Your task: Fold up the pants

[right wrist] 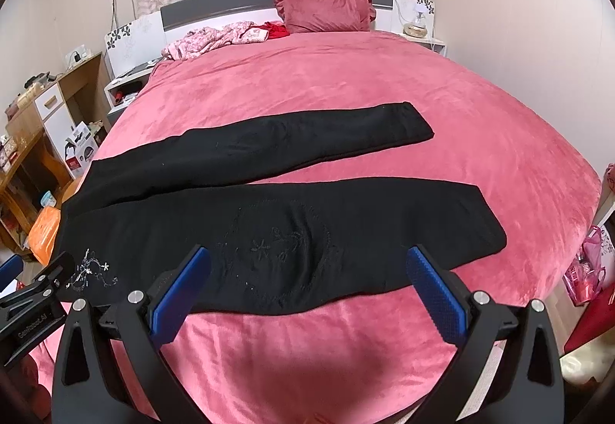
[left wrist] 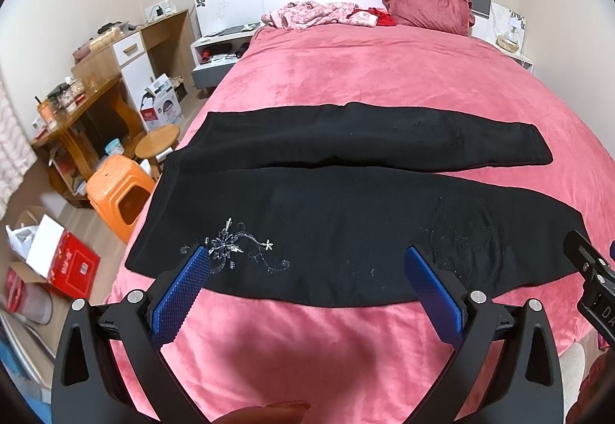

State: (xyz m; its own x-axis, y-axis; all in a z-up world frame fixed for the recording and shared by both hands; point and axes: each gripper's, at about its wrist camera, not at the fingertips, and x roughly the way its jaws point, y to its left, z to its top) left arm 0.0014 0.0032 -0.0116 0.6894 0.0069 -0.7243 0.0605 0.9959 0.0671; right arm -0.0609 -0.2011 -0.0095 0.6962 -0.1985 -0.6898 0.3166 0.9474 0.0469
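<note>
Left wrist view: the black knit pants with silver floral embroidery [left wrist: 346, 216] lie spread flat across the pink plush bed cover [left wrist: 384, 70], waistband toward the left edge of the bed, both legs running to the right. The far leg [left wrist: 365, 135] is separated from the near leg [left wrist: 384, 231] by a narrow gap that widens toward the cuffs. The left hand-held gripper [left wrist: 307, 270] hovers above the near edge of the pants, by the embroidered hip area. Its blue ribbed pads [left wrist: 180, 293] stand wide apart and hold nothing. Part of the right hand-held gripper [left wrist: 592, 270] shows at the right border.

Right wrist view: the right hand-held gripper [right wrist: 307, 270] is positioned over the near leg at knee-to-calf level, pads wide apart, empty. The cuff of the near leg [right wrist: 488, 231] lies to its right. The left unit's black body appears at the lower left.

Handling assessment: the fabric appears soft, light and limp, with no stiffness to carry a fold. It is likely to sag and drag on the plush cover. Recommended grip points are the near waistband corner and the near-leg cuff or outer seam, pinching the full layer thickness so the near leg can be laid over the far leg.
</note>
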